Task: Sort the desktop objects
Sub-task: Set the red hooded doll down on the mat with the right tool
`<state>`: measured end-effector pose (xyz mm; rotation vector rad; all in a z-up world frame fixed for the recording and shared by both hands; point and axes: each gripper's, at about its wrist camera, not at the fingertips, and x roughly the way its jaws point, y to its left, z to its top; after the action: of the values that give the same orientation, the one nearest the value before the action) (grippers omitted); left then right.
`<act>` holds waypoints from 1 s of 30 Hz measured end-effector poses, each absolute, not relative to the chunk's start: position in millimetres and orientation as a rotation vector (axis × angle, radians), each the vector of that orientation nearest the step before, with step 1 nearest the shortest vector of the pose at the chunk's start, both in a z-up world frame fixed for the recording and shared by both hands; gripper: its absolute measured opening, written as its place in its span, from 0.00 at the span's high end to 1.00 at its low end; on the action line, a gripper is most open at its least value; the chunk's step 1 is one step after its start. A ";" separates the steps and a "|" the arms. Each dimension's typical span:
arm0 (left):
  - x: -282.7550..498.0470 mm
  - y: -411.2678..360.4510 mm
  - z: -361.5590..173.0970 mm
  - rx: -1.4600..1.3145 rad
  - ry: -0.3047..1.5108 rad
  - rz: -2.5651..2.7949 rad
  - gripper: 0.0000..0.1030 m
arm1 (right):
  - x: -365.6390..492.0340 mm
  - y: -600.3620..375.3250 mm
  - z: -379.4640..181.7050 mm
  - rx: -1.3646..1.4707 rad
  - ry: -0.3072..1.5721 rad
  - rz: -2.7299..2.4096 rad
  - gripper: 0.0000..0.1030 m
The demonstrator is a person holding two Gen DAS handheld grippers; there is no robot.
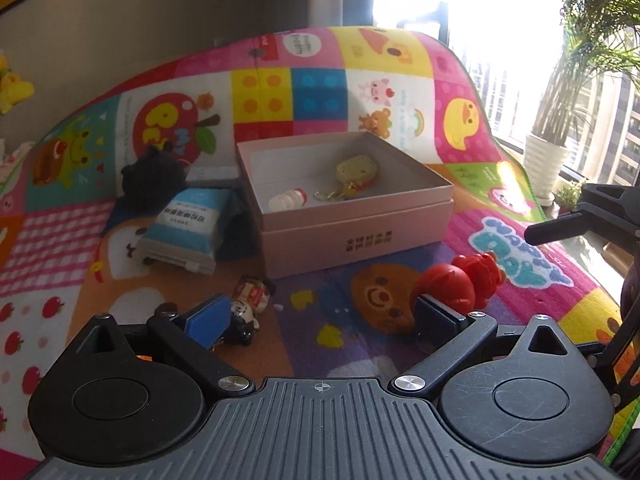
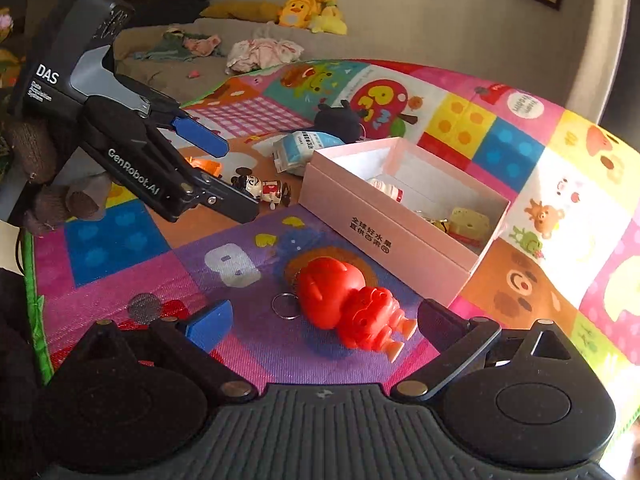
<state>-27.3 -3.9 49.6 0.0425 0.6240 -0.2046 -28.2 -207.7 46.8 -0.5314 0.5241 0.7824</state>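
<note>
The open pink cardboard box (image 2: pixel 400 240) is resting on the colourful cartoon-patterned play mat (image 2: pixel 120 248). A red plastic figure keyring (image 2: pixel 348 304) is lying in front of the box, between the wide-spread, empty jaws of the right gripper (image 2: pixel 324 324). The left gripper (image 1: pixel 320 316) is likewise being held released, nothing grasped, near a small black-and-white figurine (image 1: pixel 244 312) left of the box.

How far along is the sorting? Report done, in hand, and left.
Done: small bottle and yellow keychain lie in the pink box.
In hand: nothing; both claws, left and right, are open.
Left: red figure, panda toy, tissue pack, black plush.
</note>
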 end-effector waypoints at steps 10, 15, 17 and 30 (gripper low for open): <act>-35.7 23.0 35.5 0.024 0.640 -0.087 0.02 | 35.8 -165.8 15.1 -0.630 0.614 0.641 0.35; -36.5 29.5 28.8 0.028 0.652 -0.055 0.02 | 40.8 -177.2 27.4 -0.457 0.712 0.655 0.35; -37.7 30.8 25.9 0.040 0.653 -0.033 0.02 | 39.5 -182.7 31.6 -0.388 0.770 0.660 0.35; -29.6 56.0 12.0 0.052 0.690 0.099 0.02 | 3.6 -177.3 31.2 -0.419 0.743 0.659 0.30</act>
<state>-29.6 56.0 12.0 0.0524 0.6896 0.0985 3.6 -177.3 31.2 -0.4194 0.7429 0.6592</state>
